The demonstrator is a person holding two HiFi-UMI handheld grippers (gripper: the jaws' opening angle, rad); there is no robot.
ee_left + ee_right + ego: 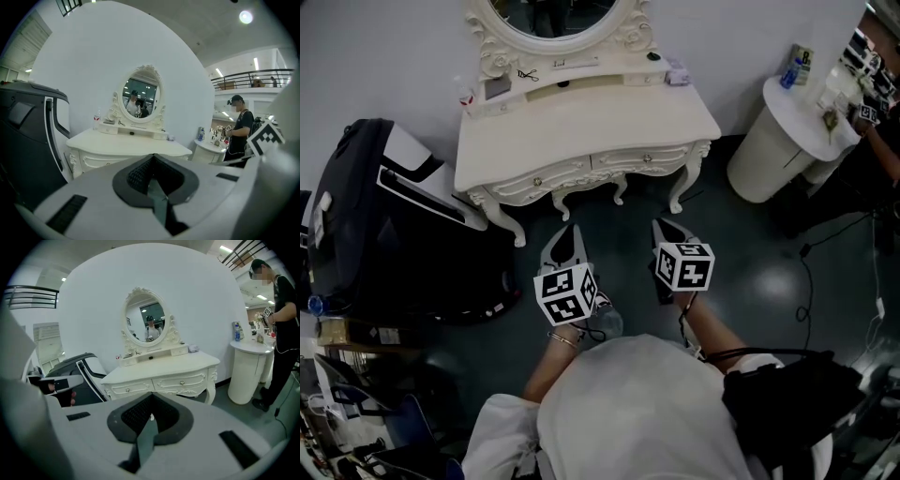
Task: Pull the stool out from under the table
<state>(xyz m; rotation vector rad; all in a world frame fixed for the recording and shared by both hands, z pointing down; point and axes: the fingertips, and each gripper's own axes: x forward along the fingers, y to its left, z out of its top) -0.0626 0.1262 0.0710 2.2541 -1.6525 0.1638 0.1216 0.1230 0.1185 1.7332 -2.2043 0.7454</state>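
Your left gripper (569, 234) and right gripper (670, 230) hover side by side over the dark floor (750, 272), just on the near side of the white dressing table (581, 131), and both point at it. Each has its jaws pressed together with nothing between them. The stool (565, 208) sits tucked under the table. Only two curved white legs peek out below the drawer front, between the table's own legs. A black machine (384, 225) stands to the left, and a round white stand (783, 141) to the far right.
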